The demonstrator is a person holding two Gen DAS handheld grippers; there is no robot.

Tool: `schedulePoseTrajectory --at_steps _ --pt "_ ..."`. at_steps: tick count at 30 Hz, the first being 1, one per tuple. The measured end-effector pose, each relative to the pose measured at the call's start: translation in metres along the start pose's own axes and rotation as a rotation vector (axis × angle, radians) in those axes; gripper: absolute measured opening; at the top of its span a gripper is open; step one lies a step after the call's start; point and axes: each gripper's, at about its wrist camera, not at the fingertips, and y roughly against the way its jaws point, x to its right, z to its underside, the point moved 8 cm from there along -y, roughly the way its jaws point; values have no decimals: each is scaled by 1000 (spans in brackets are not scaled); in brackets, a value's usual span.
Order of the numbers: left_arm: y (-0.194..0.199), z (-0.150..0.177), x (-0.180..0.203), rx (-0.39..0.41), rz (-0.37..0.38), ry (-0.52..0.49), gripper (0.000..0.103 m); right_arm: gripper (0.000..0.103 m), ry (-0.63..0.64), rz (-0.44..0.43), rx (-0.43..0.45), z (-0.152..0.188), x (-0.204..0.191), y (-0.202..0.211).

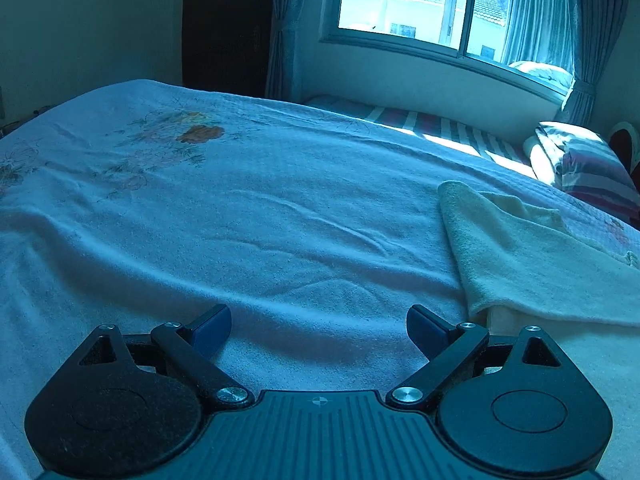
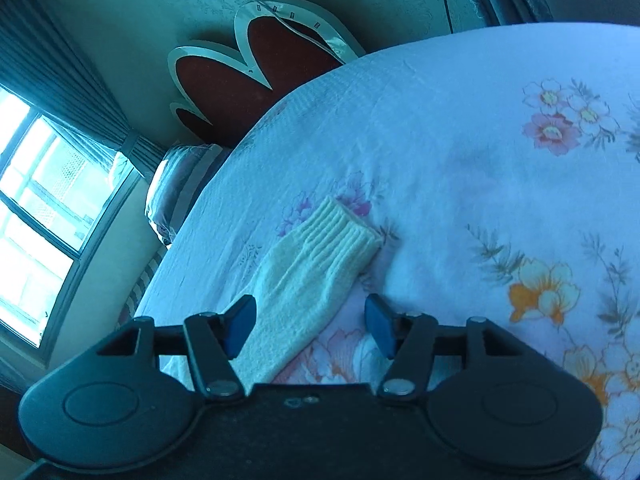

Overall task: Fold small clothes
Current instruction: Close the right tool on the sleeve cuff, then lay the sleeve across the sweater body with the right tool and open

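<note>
Two grippers work over a bed (image 1: 240,216) covered with a pale flower-printed sheet, which serves as the flat surface for folding. A cream knitted garment (image 2: 316,276) lies spread on the sheet, its ribbed cuff pointing away from the camera; laid flat in this way, its edges are free to be picked up. In the right wrist view, the right gripper (image 2: 310,326) points down at the garment with its blue-padded fingers (image 2: 240,328) apart. The garment's near part lies between them, close against the left-hand finger and clear of the right-hand one; neither pad visibly presses the cloth, so no grip is judged to exist yet. In the left wrist view, the left gripper (image 1: 319,332) hangs over bare sheet, fingers wide apart and holding nothing. The same cream cloth (image 1: 540,264) lies off to its right, just beyond the right-hand finger and not between the two. A window (image 1: 440,4) and a striped pillow (image 1: 592,168) lie beyond the bed.
</note>
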Motion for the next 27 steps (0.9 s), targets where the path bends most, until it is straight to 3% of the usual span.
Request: schedulePoseTrajectory --at_steps 6,10,11,19,22,27 --pt "4 -2 -9 5 -27 2 94 54 -27 -74 16 -18 0 -27" --pt "6 -2 -25 -5 -68 20 94 15 -45 -61 -2 -27 5 -37" --pt "7 -2 -29 -4 -74 20 94 12 -49 -70 0 -29 5 -34" --pt "26 -1 -76 0 -125 19 94 9 160 -40 39 -28 -38 -9" --pt "38 2 -106 1 -155 34 94 9 288 -45 65 -17 -85 -2" --pt "62 6 -155 12 -205 -12 94 9 457 -142 44 31 -183 -2"
